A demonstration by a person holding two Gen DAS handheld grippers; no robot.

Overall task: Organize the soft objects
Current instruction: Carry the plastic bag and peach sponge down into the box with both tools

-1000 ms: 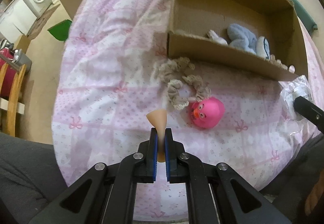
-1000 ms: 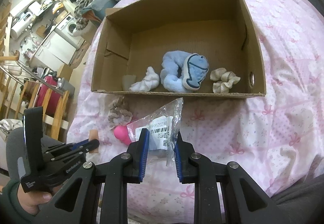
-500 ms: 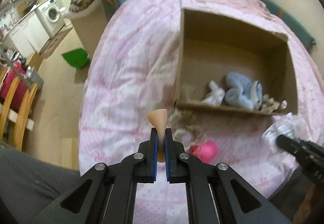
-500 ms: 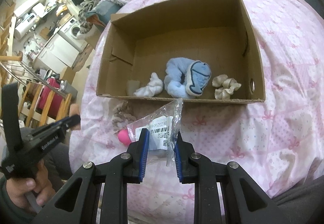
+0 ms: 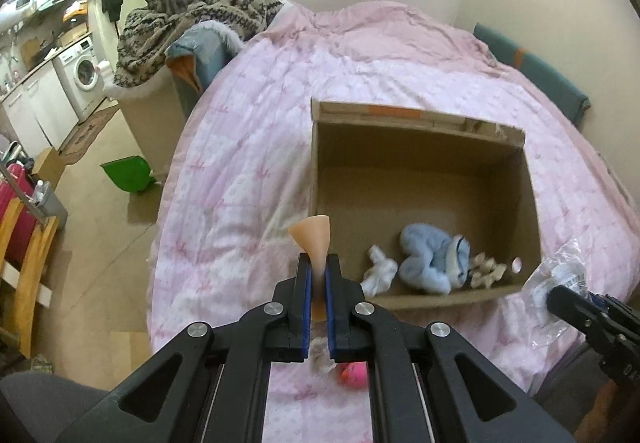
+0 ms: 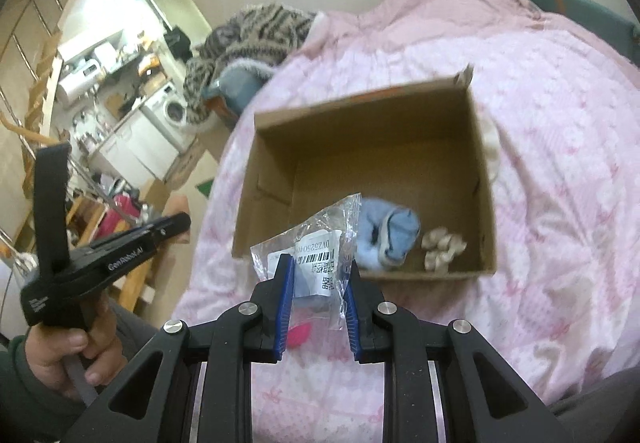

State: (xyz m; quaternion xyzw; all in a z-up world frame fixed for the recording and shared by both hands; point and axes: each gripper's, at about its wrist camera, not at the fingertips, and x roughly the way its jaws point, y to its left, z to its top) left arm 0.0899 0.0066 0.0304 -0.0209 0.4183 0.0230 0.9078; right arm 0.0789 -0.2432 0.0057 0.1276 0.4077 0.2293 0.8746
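An open cardboard box (image 5: 420,147) (image 6: 486,203) sits on the pink bed. Inside lie a blue plush (image 5: 432,263) (image 6: 394,239), a white cloth (image 5: 380,273) and a beige scrunchie (image 5: 486,269) (image 6: 442,247). My left gripper (image 5: 317,275) is shut on a peach soft sponge (image 5: 312,237), raised above the box's near-left corner. My right gripper (image 6: 318,275) is shut on a clear plastic packet with a label (image 6: 316,247) (image 5: 560,275), in front of the box's near wall. A pink round toy (image 5: 355,374) (image 6: 298,335) lies on the bed below the grippers.
The pink quilted bed (image 5: 260,131) ends at the left, with floor, a green dustpan (image 5: 126,173) and wooden chairs (image 5: 24,263) beyond. A patterned blanket pile (image 5: 192,19) lies at the bed's far left. A wall runs behind.
Both grippers have risen and tilted up, so the box looks smaller and farther. The pink toy and the ruffled scrunchie have slid under the left gripper. Both grips are unchanged.
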